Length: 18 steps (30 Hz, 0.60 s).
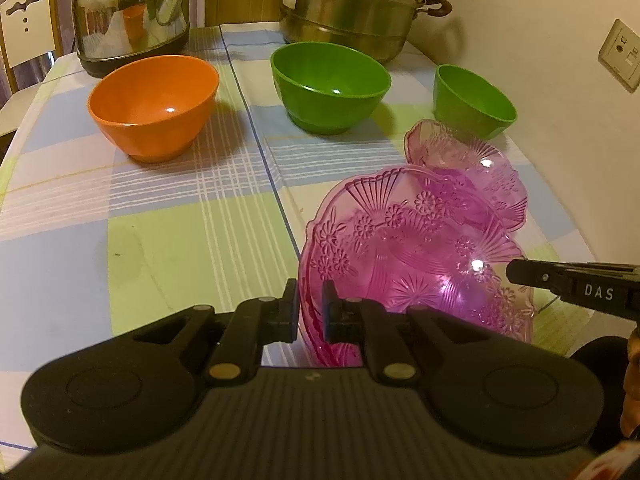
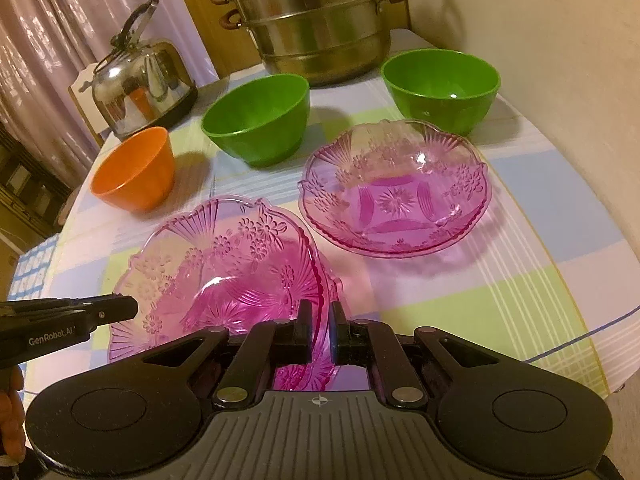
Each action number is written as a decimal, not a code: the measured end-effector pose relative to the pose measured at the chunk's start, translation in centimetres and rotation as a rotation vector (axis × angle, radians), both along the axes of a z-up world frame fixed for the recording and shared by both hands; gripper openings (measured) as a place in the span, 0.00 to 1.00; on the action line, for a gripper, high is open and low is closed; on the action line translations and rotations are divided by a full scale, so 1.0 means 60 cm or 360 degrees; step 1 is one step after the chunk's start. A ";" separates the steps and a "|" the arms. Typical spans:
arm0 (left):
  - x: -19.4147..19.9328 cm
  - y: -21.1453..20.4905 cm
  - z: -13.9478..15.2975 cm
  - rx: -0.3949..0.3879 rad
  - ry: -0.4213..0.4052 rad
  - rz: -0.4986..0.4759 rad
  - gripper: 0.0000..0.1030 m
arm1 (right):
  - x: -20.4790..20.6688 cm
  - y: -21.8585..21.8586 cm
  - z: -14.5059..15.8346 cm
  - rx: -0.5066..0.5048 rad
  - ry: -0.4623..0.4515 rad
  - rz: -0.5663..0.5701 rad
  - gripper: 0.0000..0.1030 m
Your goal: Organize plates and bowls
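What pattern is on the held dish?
Pink glass dish with embossed flowers and fans; right wrist view.

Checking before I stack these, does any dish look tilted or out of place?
Yes: the near pink plate is tipped up on edge, pinched at opposite rims by the left gripper and right gripper. The other pink plate lies flat.

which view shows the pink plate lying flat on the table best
The right wrist view: the flat pink plate shows whole and unobstructed. In the left wrist view the held pink plate hides much of it.
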<state>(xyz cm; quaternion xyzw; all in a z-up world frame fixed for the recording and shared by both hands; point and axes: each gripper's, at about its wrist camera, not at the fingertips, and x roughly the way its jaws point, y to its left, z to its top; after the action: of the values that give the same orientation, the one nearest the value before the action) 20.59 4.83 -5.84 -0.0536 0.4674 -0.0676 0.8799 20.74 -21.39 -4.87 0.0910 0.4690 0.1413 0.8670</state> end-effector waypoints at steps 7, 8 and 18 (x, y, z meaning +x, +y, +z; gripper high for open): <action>0.006 -0.002 -0.012 0.0005 0.0006 -0.0002 0.09 | 0.004 -0.002 -0.011 -0.0010 0.0015 0.0001 0.08; 0.006 -0.003 -0.012 0.0009 0.0007 -0.0003 0.09 | 0.004 -0.001 -0.012 -0.0013 0.0016 0.0003 0.08; 0.013 -0.005 -0.024 0.0018 0.0020 0.0001 0.09 | 0.006 0.000 -0.020 -0.0020 0.0035 0.0007 0.08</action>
<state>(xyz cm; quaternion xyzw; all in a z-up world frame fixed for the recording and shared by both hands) 21.40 4.54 -7.25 -0.0492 0.4732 -0.0645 0.8772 21.11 -21.39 -6.09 0.0861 0.4795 0.1395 0.8621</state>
